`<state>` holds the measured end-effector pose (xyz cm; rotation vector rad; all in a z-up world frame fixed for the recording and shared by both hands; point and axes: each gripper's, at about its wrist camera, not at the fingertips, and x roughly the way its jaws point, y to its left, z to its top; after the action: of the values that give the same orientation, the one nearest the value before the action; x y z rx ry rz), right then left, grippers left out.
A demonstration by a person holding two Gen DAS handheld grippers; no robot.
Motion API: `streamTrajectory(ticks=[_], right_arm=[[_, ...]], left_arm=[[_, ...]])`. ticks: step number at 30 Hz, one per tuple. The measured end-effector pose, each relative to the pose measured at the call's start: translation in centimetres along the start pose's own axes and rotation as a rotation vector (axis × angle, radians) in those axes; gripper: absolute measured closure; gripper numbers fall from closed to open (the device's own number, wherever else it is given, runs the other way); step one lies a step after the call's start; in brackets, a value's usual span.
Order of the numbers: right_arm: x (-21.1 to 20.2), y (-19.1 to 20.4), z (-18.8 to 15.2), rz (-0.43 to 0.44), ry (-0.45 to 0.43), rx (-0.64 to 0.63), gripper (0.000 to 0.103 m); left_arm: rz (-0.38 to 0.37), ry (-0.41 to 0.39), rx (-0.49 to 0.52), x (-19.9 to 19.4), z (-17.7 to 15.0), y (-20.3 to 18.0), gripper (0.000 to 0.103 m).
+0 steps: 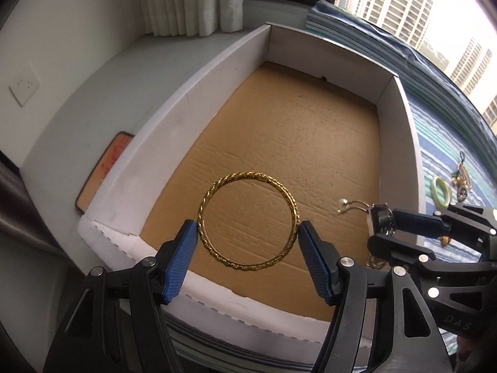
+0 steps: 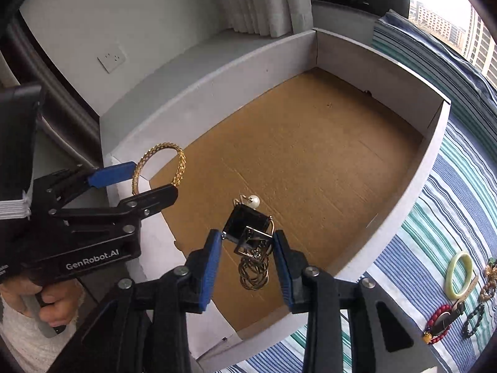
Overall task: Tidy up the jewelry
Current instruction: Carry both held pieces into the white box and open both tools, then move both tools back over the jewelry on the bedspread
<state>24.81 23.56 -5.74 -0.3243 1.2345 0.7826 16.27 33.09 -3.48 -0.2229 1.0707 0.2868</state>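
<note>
The gold bangle (image 1: 248, 220) hangs above the brown floor of the open cardboard box (image 1: 198, 93), near its left front corner, clamped across its width between the blue pads of the left gripper (image 1: 248, 233). To its right, the right gripper (image 2: 247, 242) grasps a black square earring piece (image 2: 247, 222) with a pearl (image 2: 254, 200) at its top and dark wire rings (image 2: 253, 272) dangling beneath, also over the box floor near the front edge. The box has white walls and sits on a blue, green and white striped cloth (image 2: 435, 233). On the cloth past the box's right wall lie a pale green bangle (image 2: 459, 275), a red bead bracelet (image 2: 438, 320) and other dark beads. A hand (image 2: 46, 304) holds the left gripper's handle.
</note>
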Motion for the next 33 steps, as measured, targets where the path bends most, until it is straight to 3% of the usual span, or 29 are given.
streamTrajectory(ticks=[4, 6, 12, 17, 21, 25, 27, 30, 33], right_arm=[[0.6, 0.0, -0.1, -0.009, -0.004, 0.010, 0.059], [0.1, -0.2, 0.0, -0.015, -0.022, 0.018, 0.050], [-4.0, -1.7, -1.6, -0.022, -0.119, 0.038, 0.049], [-7.8, -4.6, -7.1, -0.030, -0.174, 0.088, 0.047], [-9.9, -7.4, -12.6, -0.043, -0.174, 0.152, 0.047], [-11.1, -9.7, -17.4, -0.054, -0.161, 0.237, 0.047], [-11.7, -10.5, -19.3, -0.069, -0.165, 0.268, 0.047], [-12.4, -10.9, -21.1, -0.099, -0.177, 0.288, 0.047], [-13.1, -11.3, -22.2, -0.104, -0.187, 0.315, 0.047]], left_arm=[[-0.001, -0.004, -0.003, 0.0, -0.3, -0.3, 0.031], [-0.001, -0.014, 0.001, -0.3, -0.4, -0.3, 0.020], [0.032, -0.096, 0.067, -2.3, -1.3, -2.0, 0.010], [0.043, -0.223, 0.137, -3.3, -1.4, -4.1, 0.006], [0.100, -0.325, 0.173, -2.5, -0.7, -4.3, 0.006], [0.052, -0.216, 0.194, 0.2, 0.2, -4.2, 0.008], [0.082, -0.212, 0.188, 0.3, 0.5, -4.3, 0.014], [0.097, -0.207, 0.165, 0.2, 0.0, -4.1, 0.014], [0.067, -0.161, 0.115, 0.1, -1.9, -3.5, 0.014]])
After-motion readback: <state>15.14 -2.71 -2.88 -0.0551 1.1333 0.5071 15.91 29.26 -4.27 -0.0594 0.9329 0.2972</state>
